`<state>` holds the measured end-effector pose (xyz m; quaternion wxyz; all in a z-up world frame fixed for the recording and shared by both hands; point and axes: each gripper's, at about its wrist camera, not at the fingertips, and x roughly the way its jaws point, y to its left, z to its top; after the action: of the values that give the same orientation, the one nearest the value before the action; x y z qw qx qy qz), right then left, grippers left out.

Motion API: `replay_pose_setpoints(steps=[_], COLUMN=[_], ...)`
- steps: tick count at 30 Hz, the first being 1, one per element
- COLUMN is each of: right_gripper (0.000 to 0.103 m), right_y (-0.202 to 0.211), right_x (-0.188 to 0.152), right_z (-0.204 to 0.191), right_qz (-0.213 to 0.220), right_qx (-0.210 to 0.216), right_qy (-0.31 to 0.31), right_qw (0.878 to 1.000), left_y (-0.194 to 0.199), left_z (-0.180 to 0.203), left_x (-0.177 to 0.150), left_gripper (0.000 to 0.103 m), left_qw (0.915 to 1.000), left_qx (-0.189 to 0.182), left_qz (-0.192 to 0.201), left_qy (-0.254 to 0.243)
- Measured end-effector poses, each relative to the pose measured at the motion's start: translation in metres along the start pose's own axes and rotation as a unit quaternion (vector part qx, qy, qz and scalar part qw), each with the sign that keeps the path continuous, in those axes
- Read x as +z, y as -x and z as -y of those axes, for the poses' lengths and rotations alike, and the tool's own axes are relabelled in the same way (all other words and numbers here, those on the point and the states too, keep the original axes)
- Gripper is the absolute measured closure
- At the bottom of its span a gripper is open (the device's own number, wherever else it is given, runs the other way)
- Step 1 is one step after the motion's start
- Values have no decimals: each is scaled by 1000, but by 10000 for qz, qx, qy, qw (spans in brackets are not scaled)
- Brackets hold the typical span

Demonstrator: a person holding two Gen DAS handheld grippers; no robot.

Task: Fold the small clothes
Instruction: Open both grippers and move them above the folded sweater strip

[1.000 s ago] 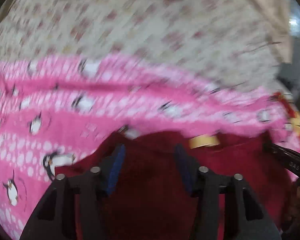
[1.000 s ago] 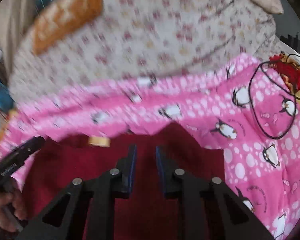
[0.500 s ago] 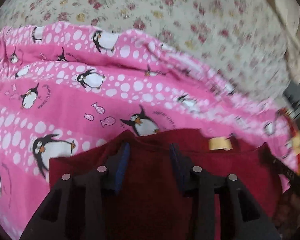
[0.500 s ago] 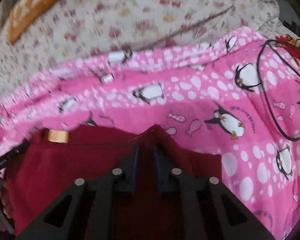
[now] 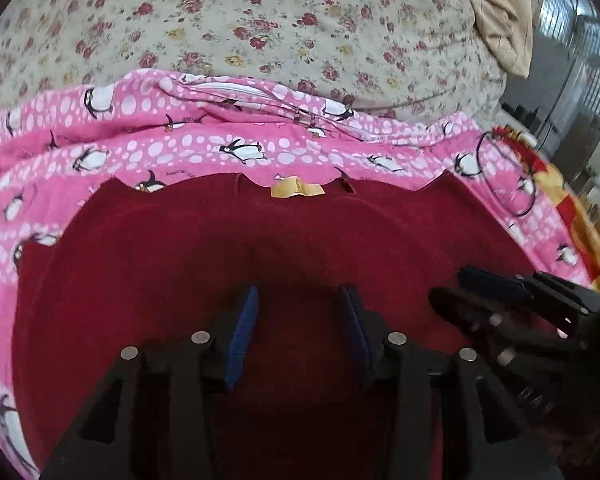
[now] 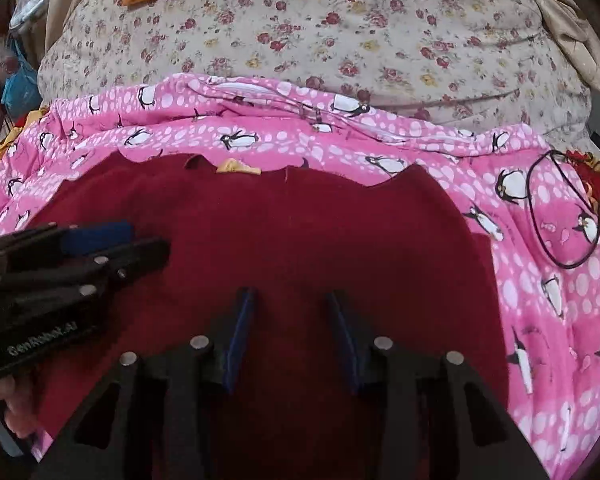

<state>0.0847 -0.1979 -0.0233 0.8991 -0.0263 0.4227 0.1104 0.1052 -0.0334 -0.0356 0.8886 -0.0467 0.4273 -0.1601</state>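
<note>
The right gripper [image 6: 288, 336] now stands with its jaws apart, no longer pinching the dark red garment [image 6: 300, 232], which lies spread flat ahead of the left gripper [image 5: 298, 332], also wider.

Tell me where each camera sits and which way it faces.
Left wrist: on the left gripper, looking forward and down over the red garment on the pink blanket; its own open fingers show, and the right gripper enters from the right.
Right wrist: on the right gripper, same direction; its open fingers show, the left gripper enters from the left, with a hand below.
Shared: garment, its tan label, blanket, floral sheet, black cord loop.
</note>
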Motion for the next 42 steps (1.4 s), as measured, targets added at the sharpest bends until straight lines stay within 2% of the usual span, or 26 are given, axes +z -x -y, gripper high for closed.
replay_pose_setpoints(steps=[2, 4, 6, 7, 8, 10, 11, 13, 14, 15, 17, 20, 23, 25, 26, 29, 32, 34, 36, 39, 42], right_gripper=[63, 62, 49, 33, 27, 28, 27, 29, 36, 39, 42, 41, 41, 41, 41, 40, 40, 40, 40, 40, 38], right_y=[10, 24, 22, 12, -3, -39, -37, -32, -27, -21, -3, 32, 61, 69, 66, 31, 43, 62, 76, 76, 54], right_x=[6, 16, 26, 30, 32, 26, 27, 30, 30, 28, 25, 17, 1, -14, -22, -42, -38, -38, -40, -43, -45], right_z=[6, 6, 2, 2, 3, 12, 14, 10, 9, 8, 10, 5, -3, -8, -11, -20, -22, -23, -29, -39, -48], right_qz=[265, 792, 982, 867, 568, -292, -112, -42, 115, 288, 610, 1087, 1268, 1201, 1001, 18, 356, 800, 1100, 1090, 601], right_qx=[173, 103, 71, 109, 122, 74, 128, 4, -105, -257, -221, -100, 31, 167, 227, 100, 98, 225, 236, 309, 319], right_qy=[-297, -282, -194, -114, -46, -224, -294, -204, -192, -219, -253, -127, -44, -154, -166, 15, 9, 48, 179, 350, 517], right_qw=[9991, 9964, 9950, 9961, 9983, 9993, 9994, 9998, 9997, 9990, 9976, 9939, 9919, 9925, 9946, 9999, 9993, 9965, 9935, 9929, 9963], left_y=[5, 4, 4, 3, 2, 1, 1, 1, 2, 5, 19, 55, 80, 80, 77, 72, 88, 114, 133, 141, 135], left_z=[-5, -5, -3, 0, 2, 6, 6, 6, 6, 6, 7, 0, -11, -15, -15, -5, -8, -12, -16, -24, -22], left_x=[-1, 0, -2, -3, -4, -5, -4, -4, -4, -4, -7, -23, -51, -66, -71, -77, -74, -80, -90, -106, -117], left_gripper=[77, 76, 70, 65, 63, 57, 55, 55, 56, 58, 62, 62, 62, 62, 62, 60, 60, 60, 60, 60, 60], left_qw=[9999, 9998, 9998, 9998, 9998, 9997, 9997, 9996, 9996, 9997, 9995, 9983, 9964, 9950, 9951, 9963, 9960, 9943, 9915, 9884, 9903], left_qx=[-107, -139, -158, -182, -160, -183, -196, -212, -206, -147, 122, 241, 358, 517, 602, 796, 483, 300, 409, 325, 313], left_qz=[21, 24, 57, 78, 89, 132, 135, 132, 130, 146, 228, 501, 289, 33, -48, -68, -87, 291, 600, 742, 762], left_qy=[93, 136, 85, 25, -28, -76, -83, -112, -131, -145, -173, 188, 705, 850, 784, 320, 744, 977, 1077, 1284, 1123])
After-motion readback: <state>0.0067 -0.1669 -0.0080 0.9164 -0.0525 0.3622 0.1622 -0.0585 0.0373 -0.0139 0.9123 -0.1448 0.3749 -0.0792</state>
